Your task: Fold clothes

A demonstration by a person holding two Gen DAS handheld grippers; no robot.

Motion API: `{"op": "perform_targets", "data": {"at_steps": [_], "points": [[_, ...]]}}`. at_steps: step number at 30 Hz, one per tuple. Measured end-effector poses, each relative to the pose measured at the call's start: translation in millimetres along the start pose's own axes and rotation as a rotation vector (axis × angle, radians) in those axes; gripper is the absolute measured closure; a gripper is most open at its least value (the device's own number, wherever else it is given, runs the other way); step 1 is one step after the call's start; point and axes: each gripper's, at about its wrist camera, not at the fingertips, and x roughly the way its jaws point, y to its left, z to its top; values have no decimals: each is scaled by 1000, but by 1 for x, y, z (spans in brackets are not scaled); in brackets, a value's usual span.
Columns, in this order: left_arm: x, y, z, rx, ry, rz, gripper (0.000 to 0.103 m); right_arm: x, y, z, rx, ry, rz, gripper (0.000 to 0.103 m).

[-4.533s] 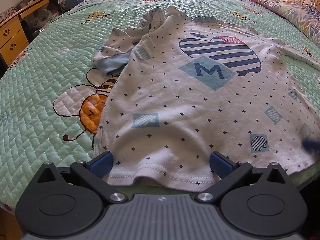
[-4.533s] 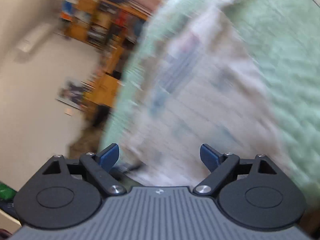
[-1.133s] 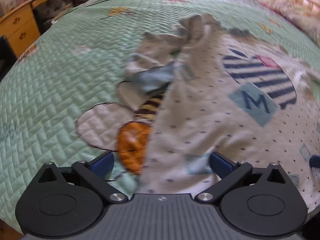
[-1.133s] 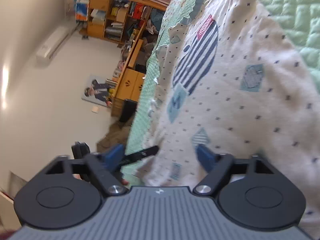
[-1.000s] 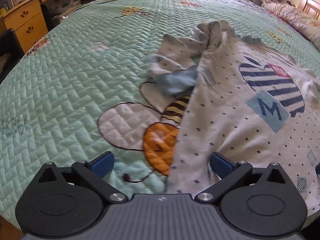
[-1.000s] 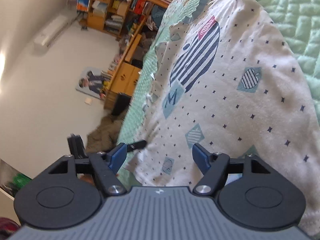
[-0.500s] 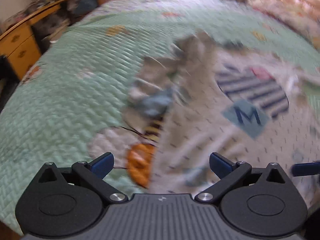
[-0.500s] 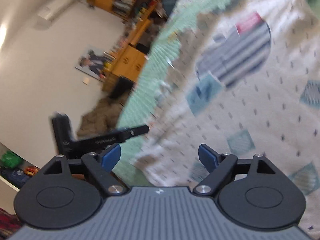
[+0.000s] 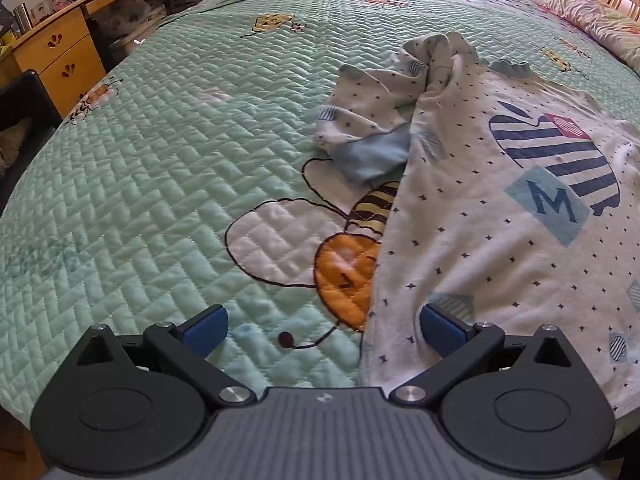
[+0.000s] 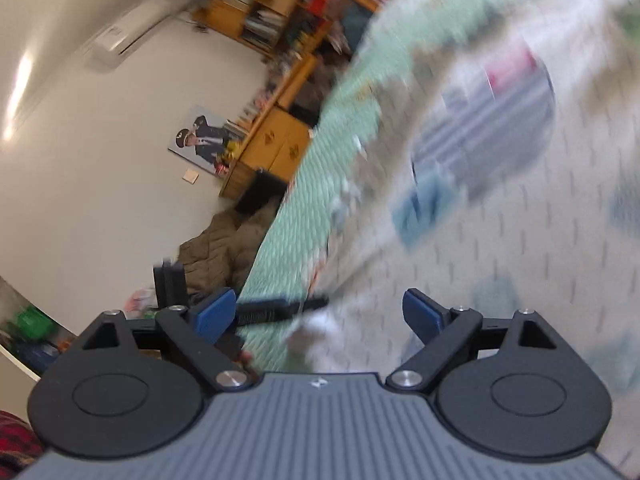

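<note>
The left gripper (image 9: pixel 322 326) is seen with its blue pads set wide apart and nothing clamped between them; the shirt's near side edge merely runs up through the gap, close to the pad at 3 o'clock, and no pressing contact can be made out. The right gripper (image 10: pixel 316 314) is shown with its jaws opening, already spread wide; blurred white cloth lies beyond and between the pads, but no grip on it is visible.

The step in hand is judged to be the laying-out of the garment: the hem appears to have been let go, and no fold has yet been made. The next move is judged to call for the bunched sleeve (image 9: pixel 368 124) to be taken and drawn out flat or folded inward over the body, which would need a pad slid under a single layer of soft cloth without dragging the rest.

The shirt (image 9: pixel 500 240) is spread front-up on the green quilted bedspread (image 9: pixel 140 160), filling the left wrist view from 12 to 4 o'clock. It is white with small dark specks, a navy-striped apple and a blue tile bearing an M. The body lies fairly smooth; the sleeve, with its pale blue cuff, is crumpled at 12 o'clock from the left gripper. A bee motif (image 9: pixel 344 264) on the bedspread is partly covered by the shirt's edge.
</note>
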Motion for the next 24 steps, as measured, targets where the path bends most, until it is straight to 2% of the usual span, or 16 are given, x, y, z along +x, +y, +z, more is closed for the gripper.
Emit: {"op": "perform_targets", "data": {"at_steps": [2,6,9,12,17,21,24], "points": [[1,-2,0,7,2,11,1,2,5,10,-72,-11,-66,12],[3,-6,0,18,6,29,1,24,-8,11,-143,66,-222,12],[3,-6,1,17,12,35,1,35,-12,-10,-189,105,-252,10],[2,-6,2,14,20,40,1,34,0,-14,-209,116,-239,10],[-5,-10,7,21,14,68,3,24,24,-15,-293,91,-133,10],[-17,-10,16,15,-16,104,5,40,9,-29,-202,194,-92,10],[-31,-15,26,4,-49,94,5,37,1,-41,-177,153,-60,9]]}}
